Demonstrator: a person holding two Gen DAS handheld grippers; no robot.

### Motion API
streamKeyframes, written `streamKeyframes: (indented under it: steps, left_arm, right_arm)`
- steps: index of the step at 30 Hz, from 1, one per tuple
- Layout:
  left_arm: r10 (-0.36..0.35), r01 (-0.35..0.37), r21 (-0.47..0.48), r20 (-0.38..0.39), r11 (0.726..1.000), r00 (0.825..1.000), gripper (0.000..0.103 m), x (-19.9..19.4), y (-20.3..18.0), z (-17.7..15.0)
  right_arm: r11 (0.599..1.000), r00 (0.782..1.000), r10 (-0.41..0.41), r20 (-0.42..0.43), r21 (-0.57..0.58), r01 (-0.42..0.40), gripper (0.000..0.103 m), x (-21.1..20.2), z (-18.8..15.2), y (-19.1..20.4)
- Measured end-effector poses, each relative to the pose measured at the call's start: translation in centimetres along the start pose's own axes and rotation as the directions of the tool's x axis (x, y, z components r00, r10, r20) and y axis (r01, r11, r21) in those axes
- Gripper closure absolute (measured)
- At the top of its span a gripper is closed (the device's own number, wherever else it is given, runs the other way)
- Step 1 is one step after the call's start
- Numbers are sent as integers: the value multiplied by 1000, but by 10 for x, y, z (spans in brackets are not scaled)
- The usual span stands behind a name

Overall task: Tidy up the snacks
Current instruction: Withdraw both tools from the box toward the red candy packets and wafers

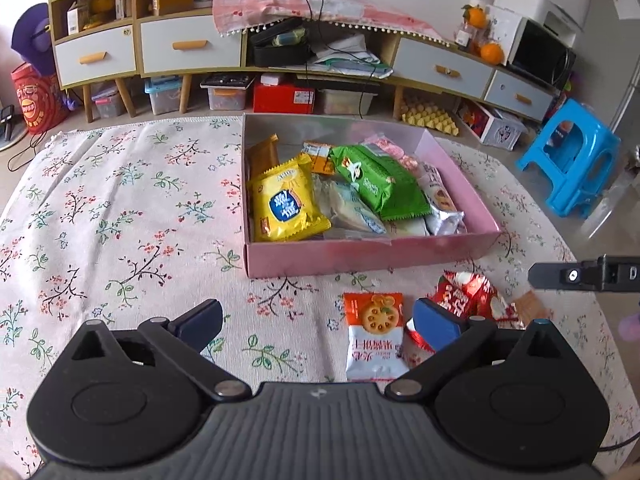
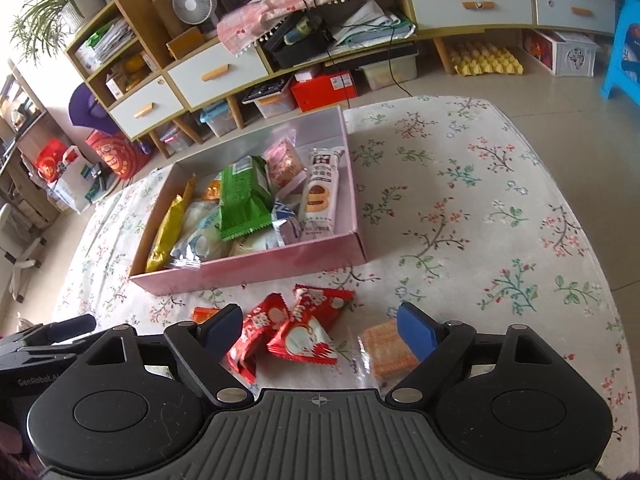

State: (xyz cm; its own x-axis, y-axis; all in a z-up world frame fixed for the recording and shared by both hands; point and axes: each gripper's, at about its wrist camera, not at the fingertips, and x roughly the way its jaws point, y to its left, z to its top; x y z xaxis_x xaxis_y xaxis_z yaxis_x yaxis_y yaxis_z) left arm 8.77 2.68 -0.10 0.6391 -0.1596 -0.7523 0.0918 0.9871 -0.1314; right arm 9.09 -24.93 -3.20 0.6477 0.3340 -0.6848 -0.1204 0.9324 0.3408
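A pink box [image 1: 360, 256] on the floral cloth holds several snacks, among them a yellow packet [image 1: 286, 204] and a green packet [image 1: 376, 184]. In front of it lie an orange-and-white cracker packet [image 1: 374, 336], two red packets [image 2: 304, 328] and a clear-wrapped orange biscuit [image 2: 384, 348]. My left gripper [image 1: 320, 322] is open wide above the cloth, and the cracker packet lies untouched near its right finger. My right gripper [image 2: 320, 332] is open over the red packets, with the biscuit by its right finger. The pink box [image 2: 256, 264] lies just beyond.
The floral tablecloth [image 2: 480, 220] stretches bare to the right of the box and also to its left [image 1: 120, 220]. Beyond the table stand a low cabinet with drawers [image 1: 192, 44] and a blue stool [image 1: 572, 168]. The other gripper's finger [image 1: 560, 276] reaches in from the right.
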Motion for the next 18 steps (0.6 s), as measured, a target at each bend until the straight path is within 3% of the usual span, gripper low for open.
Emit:
streamKeyframes:
  steps: [9,18]
  left_arm:
    - [26,-24,57,-30,998,999,1,7,-9,-13]
    - [25,-12,183,-69,983,997,2,22,-37,-29]
  right_arm:
    - [997,996,-79,-36,-1,79,17,-1,-3,-16]
    - [990,986,-141,-87,-28,139,17,13,-10,-20]
